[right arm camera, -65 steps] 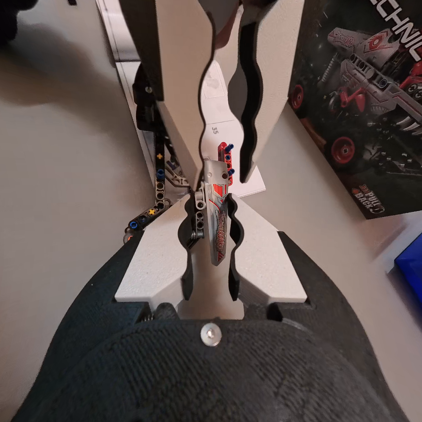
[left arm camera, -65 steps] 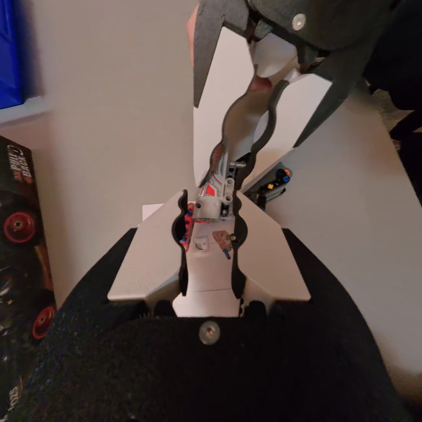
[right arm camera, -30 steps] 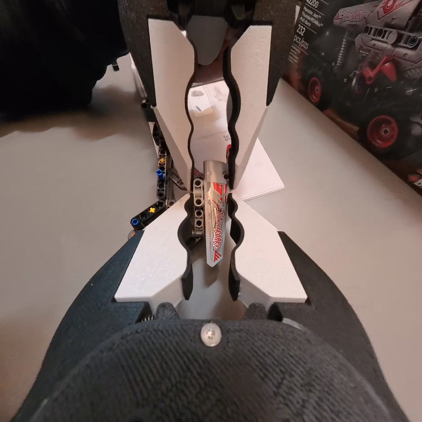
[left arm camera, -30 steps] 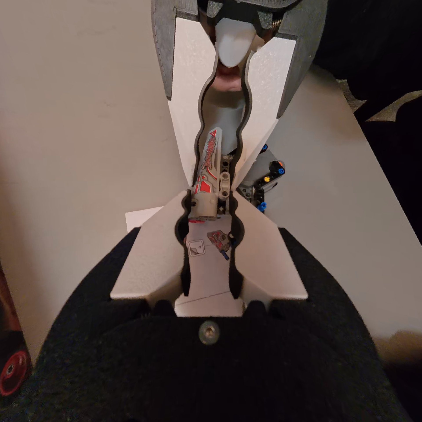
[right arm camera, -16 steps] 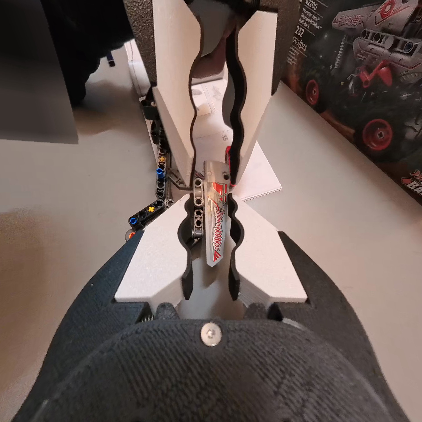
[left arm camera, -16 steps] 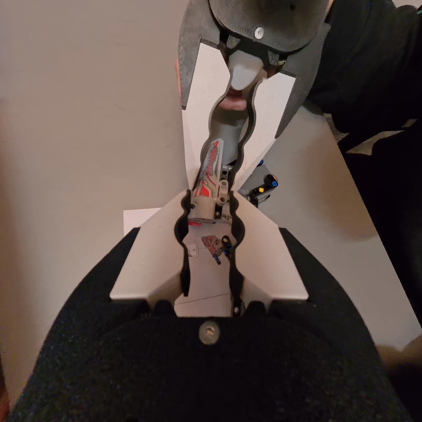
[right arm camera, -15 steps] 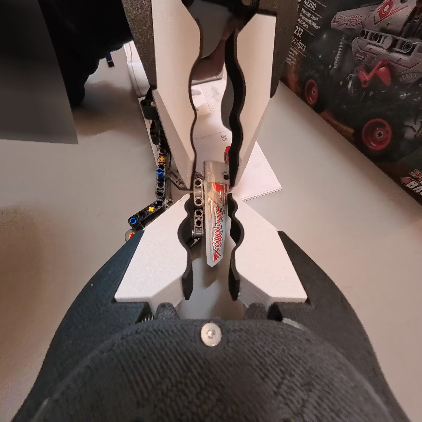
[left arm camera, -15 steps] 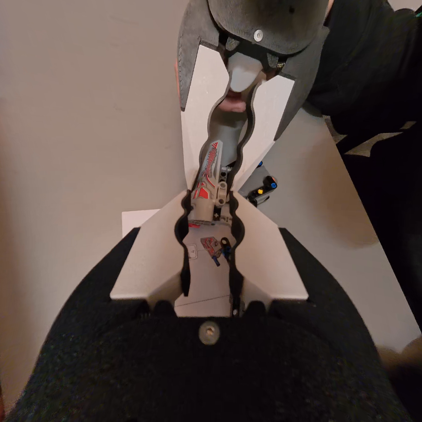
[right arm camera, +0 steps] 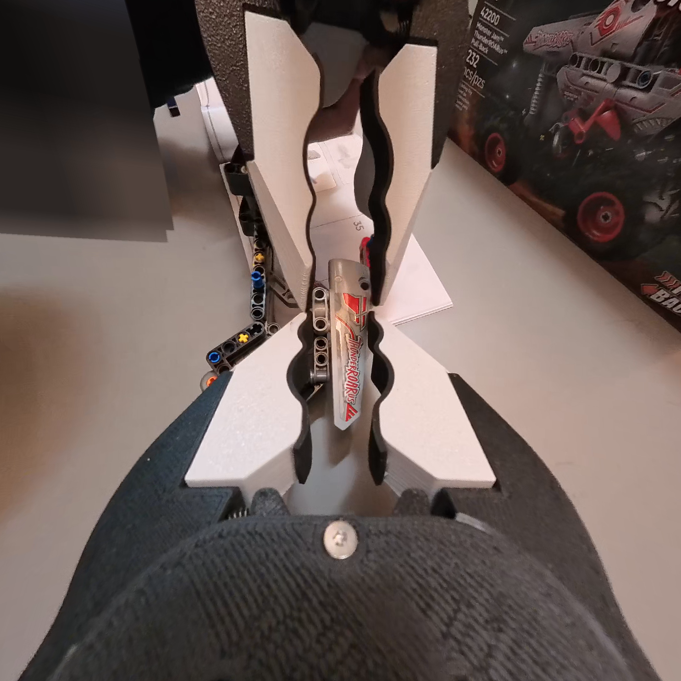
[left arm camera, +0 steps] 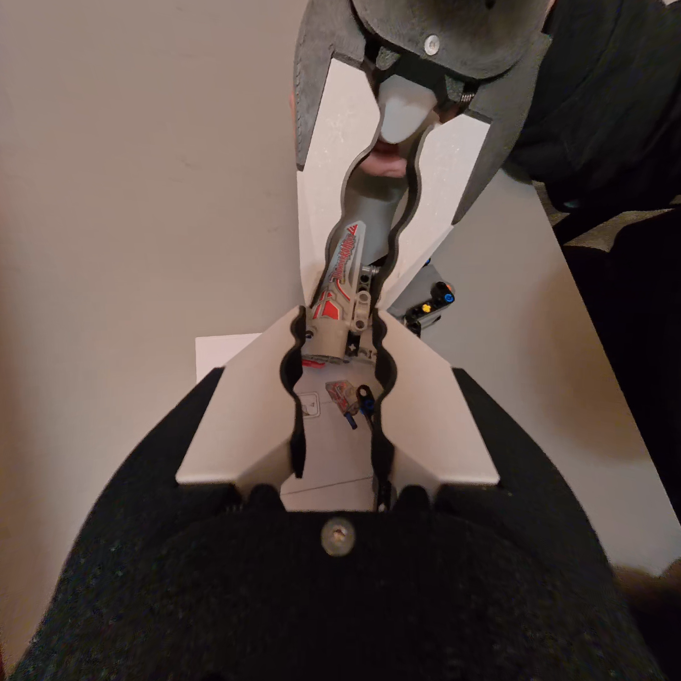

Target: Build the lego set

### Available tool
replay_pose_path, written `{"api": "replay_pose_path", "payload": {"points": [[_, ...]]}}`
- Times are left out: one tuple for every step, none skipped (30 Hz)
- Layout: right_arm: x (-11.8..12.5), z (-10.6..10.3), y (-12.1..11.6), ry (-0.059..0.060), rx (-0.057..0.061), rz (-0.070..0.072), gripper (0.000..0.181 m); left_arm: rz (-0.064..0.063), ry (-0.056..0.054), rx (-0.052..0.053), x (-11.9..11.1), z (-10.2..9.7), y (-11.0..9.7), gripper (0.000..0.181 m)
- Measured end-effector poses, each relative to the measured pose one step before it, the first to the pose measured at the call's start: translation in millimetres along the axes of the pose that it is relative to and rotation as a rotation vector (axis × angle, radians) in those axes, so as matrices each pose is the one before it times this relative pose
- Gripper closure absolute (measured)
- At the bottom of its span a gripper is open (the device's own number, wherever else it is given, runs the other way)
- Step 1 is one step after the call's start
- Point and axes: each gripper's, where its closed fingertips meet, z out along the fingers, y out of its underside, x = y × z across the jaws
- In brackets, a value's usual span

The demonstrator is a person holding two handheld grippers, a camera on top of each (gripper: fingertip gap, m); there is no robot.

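We see both grippers meeting tip to tip above the pale table (right arm camera: 516, 368), fingers pointed at each other.

Right gripper (right arm camera: 339, 324): fingers clenched on the grey lego panel (right arm camera: 346, 353), a curved piece with red markings, plus the grey holed beam (right arm camera: 320, 331) pinned along its left side. The panel's pointed end reaches back between our fingers toward the gripper body; its blunt end pokes out past the fingertips.

Left gripper (left arm camera: 339, 324): its fingertips flank the panel's blunt end (left arm camera: 331, 331). Whether they press it or only stand beside it, we cannot tell.

Just left of the right fingertips, on the table: a black angled beam assembly (right arm camera: 239, 342) carrying blue and yellow pins. Beneath and beyond both sets of fingers lies the open instruction booklet (right arm camera: 416, 287); a small red piece (right arm camera: 365, 247) shows on it by the far right-hand finger.

Containers: one only, the lego set box (right arm camera: 589, 140), standing well right of the fingers, dark with a printed truck. Contents not visible.

Under the left fingers, a black pin-and-link part (left arm camera: 365, 400) rests on the booklet page.
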Motion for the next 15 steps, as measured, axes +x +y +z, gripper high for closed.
{"api": "replay_pose_path", "payload": {"points": [[0.25,0.04,0.05,0.0045,0.0018,-0.0010,0.154,0.0040,-0.0001,-0.0016,0.36,0.16,0.30,0.151],[-0.53,-0.01,0.16,-0.0022,0.0009,0.0026,0.154,0.0014,-0.0004,-0.0015,-0.02,0.21,0.22,0.151],[-0.53,-0.08,0.13,-0.0020,0.0017,0.0007,0.154,0.0003,0.0024,0.0004,0.24,0.31,0.08,0.152],[-0.05,0.12,0.06,0.0005,0.0024,-0.0002,0.154,0.0018,0.0023,0.0026,0.16,0.19,0.06,0.152],[0.06,0.09,-0.02,0.0024,0.0022,-0.0010,0.154,0.0051,0.0003,0.0040,0.01,-0.08,0.05,0.153],[-0.01,-0.05,-0.02,0.0019,0.0005,-0.0060,0.154,0.0050,-0.0004,0.0036,0.13,0.01,-0.10,0.154],[-0.16,-0.07,0.04,0.0014,-0.0014,-0.0102,0.154,0.0037,-0.0008,0.0010,0.24,0.05,-0.09,0.154],[0.10,-0.03,-0.02,0.0014,-0.0010,-0.0079,0.154,0.0055,-0.0026,-0.0009,0.18,-0.02,-0.08,0.154],[-0.26,-0.17,0.04,-0.0019,-0.0006,-0.0041,0.154,0.0070,-0.0024,-0.0016,0.30,0.03,-0.19,0.154],[-0.19,-0.37,0.15,-0.0044,-0.0003,-0.0030,0.154,0.0074,-0.0022,-0.0006,0.40,0.05,-0.26,0.154],[-0.02,-0.83,0.51,-0.0048,-0.0006,-0.0013,0.154,0.0057,-0.0030,-0.0014,0.09,0.00,0.03,0.154],[0.58,-1.07,0.87,-0.0024,-0.0001,0.0026,0.152,0.0040,-0.0034,-0.0025,-0.06,-0.05,0.11,0.154],[0.73,-1.22,1.11,-0.0019,-0.0003,0.0054,0.148,0.0033,-0.0017,-0.0013,0.05,-0.14,0.07,0.155],[-0.26,-1.46,0.34,-0.0076,0.0043,0.0038,0.148,0.0027,-0.0012,-0.0011,0.15,0.01,-0.10,0.155],[-1.28,-1.54,-1.50,-0.0120,0.0151,-0.0003,0.153,0.0034,-0.0015,-0.0014,0.04,-0.01,0.08,0.156]]}}
